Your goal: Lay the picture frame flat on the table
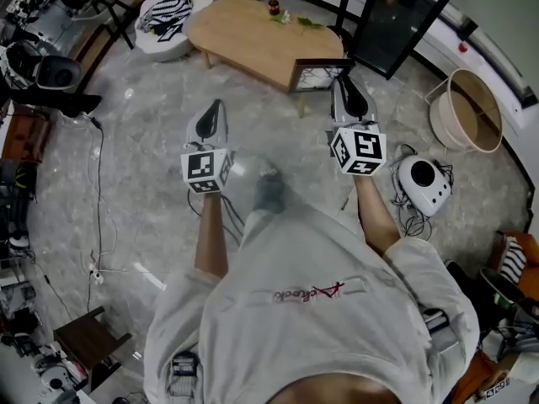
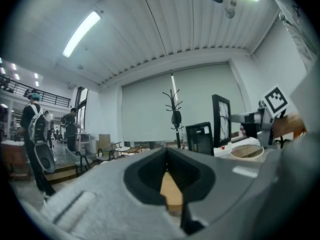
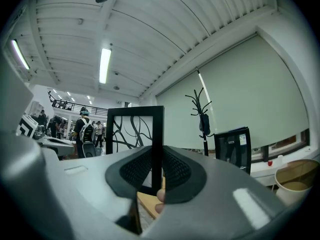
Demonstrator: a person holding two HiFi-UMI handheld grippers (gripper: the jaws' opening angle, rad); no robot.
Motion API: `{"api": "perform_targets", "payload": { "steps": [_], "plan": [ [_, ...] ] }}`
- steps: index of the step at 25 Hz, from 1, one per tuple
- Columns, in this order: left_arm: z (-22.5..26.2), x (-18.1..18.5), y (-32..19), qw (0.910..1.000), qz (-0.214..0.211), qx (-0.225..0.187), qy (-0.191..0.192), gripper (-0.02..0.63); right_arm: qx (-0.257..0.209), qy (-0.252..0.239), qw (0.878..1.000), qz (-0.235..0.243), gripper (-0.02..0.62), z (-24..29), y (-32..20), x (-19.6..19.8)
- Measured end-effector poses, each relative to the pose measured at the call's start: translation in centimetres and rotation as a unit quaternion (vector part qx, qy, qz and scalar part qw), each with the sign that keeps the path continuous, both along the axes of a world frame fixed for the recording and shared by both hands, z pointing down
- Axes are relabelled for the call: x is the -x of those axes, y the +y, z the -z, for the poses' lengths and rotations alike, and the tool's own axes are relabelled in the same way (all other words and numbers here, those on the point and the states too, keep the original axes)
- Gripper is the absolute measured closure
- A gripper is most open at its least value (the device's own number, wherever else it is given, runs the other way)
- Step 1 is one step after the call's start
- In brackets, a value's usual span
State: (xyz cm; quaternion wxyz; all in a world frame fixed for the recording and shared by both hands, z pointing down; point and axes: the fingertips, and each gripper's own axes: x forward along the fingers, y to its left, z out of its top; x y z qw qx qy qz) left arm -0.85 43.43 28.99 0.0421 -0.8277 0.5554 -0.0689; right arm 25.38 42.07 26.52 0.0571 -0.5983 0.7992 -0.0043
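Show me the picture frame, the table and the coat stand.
picture frame (image 3: 135, 111): right gripper view, its top bar.
table (image 1: 244, 34): head view, bare wooden top.
coat stand (image 3: 205, 142): right gripper view, lower pole.

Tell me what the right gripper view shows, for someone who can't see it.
The right gripper is shut on the right edge of an upright black frame with a swirly line picture. A coat rack stands behind it.
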Motion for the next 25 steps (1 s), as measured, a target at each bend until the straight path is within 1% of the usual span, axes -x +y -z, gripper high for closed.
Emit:
{"api": "perform_targets", "payload": {
  "steps": [4, 13, 25],
  "plan": [
    [-0.7, 0.8, -3.0, 1.0, -0.001, 0.002, 0.003, 0.604, 0.0, 0.002, 1.0, -0.002, 0.529, -0.4, -2.8, 0.8],
    [-0.3, 2.2, -11.8, 0.9998, -0.012, 0.003, 0.012, 0.604, 0.001, 0.007, 1.0, -0.013, 0.529, 0.2, -11.0, 2.4],
    [1.0, 5.9, -23.5, 0.9994, -0.032, 0.003, 0.014, 0.604, 0.003, 0.01, 0.999, -0.036, 0.529, 1.6, -21.8, 5.8]
  ]
}}
